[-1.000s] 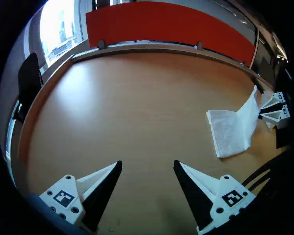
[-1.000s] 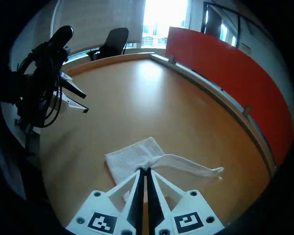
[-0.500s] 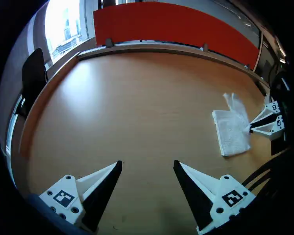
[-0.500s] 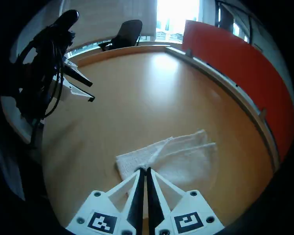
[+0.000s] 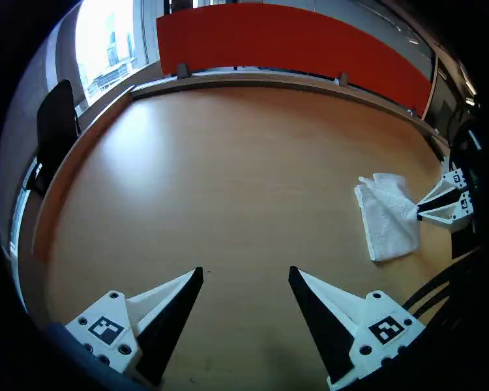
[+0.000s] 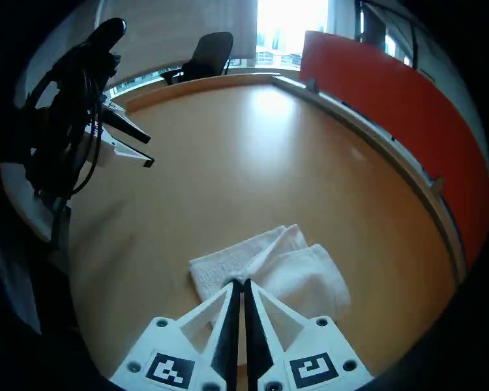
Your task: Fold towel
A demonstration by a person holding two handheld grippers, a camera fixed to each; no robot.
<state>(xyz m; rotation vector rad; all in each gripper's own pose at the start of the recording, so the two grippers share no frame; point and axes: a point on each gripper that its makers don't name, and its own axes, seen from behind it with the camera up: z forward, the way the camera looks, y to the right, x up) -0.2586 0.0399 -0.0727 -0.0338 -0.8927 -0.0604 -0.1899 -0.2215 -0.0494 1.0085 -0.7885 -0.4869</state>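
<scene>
White terry towel (image 6: 270,270) lies doubled on the brown wooden desk (image 6: 244,163), top layer rumpled. Right gripper (image 6: 240,287) pinches its edge; left gripper (image 5: 244,270) is spread wide over the desk. Probably left: release, square up.

Near edge of towel (image 6: 290,270) behind fingers (image 6: 226,339)

White towel (image 5: 389,218) on wooden table (image 5: 244,176)

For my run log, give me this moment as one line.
left gripper: open, hovering over table | right gripper: shut on towel edge | towel: folded over, lying on table | stage: fold laid, not released
</scene>
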